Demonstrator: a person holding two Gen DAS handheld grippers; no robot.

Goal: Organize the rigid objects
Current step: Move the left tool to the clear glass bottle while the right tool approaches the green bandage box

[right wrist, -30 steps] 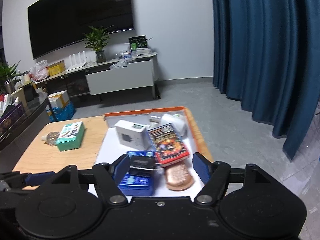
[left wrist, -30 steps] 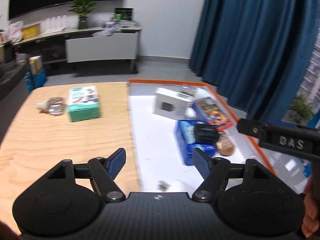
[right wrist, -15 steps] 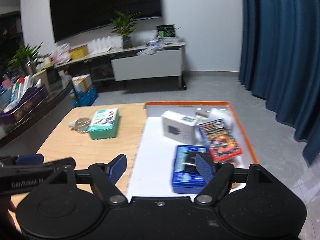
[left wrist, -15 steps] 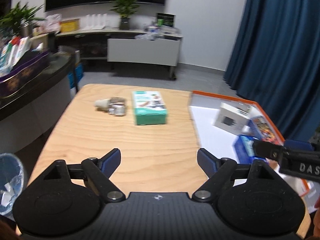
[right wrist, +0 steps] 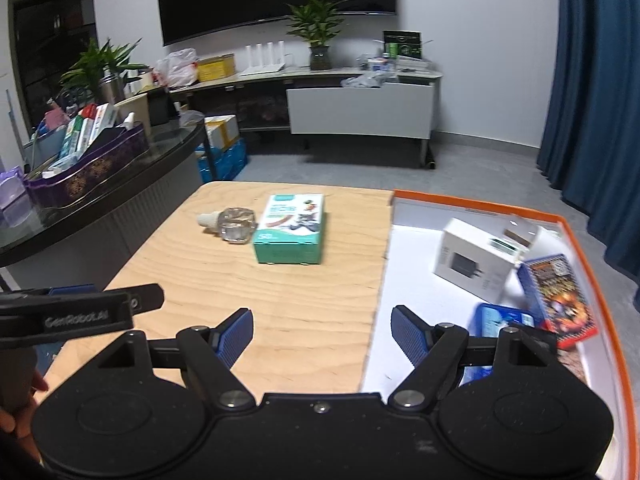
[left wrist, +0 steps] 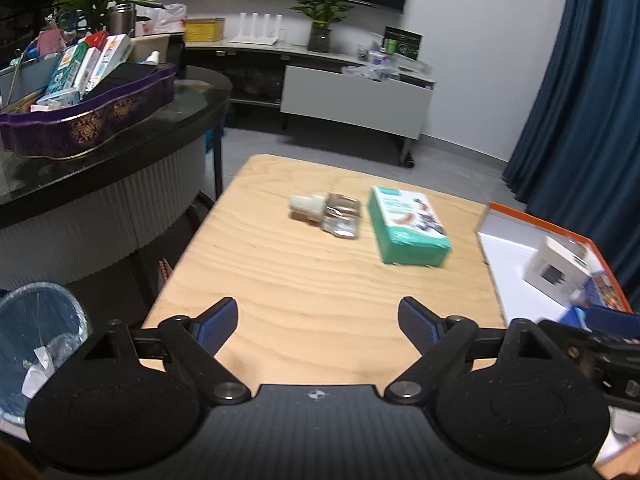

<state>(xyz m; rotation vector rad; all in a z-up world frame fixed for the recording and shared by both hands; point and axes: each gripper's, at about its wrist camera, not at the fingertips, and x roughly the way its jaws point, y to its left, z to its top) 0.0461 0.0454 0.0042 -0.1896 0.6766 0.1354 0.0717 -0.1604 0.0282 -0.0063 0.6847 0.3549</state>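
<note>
In the left wrist view, the left claw (left wrist: 316, 322) hangs over the bare wood of the table (left wrist: 288, 280), its jaws opening with nothing between them. Ahead lie a glass bottle (left wrist: 328, 216) on its side and, just beside it, a green box (left wrist: 408, 230). At the right edge sits an orange-rimmed tray (left wrist: 536, 216) holding a white box (left wrist: 554, 266).

In the right wrist view, the right claw (right wrist: 322, 334) stands wide and empty above the seam between table and tray. In the tray a white box (right wrist: 476, 258), a blue case (right wrist: 502, 320) and a red packet (right wrist: 558, 294) lie close together.
</note>
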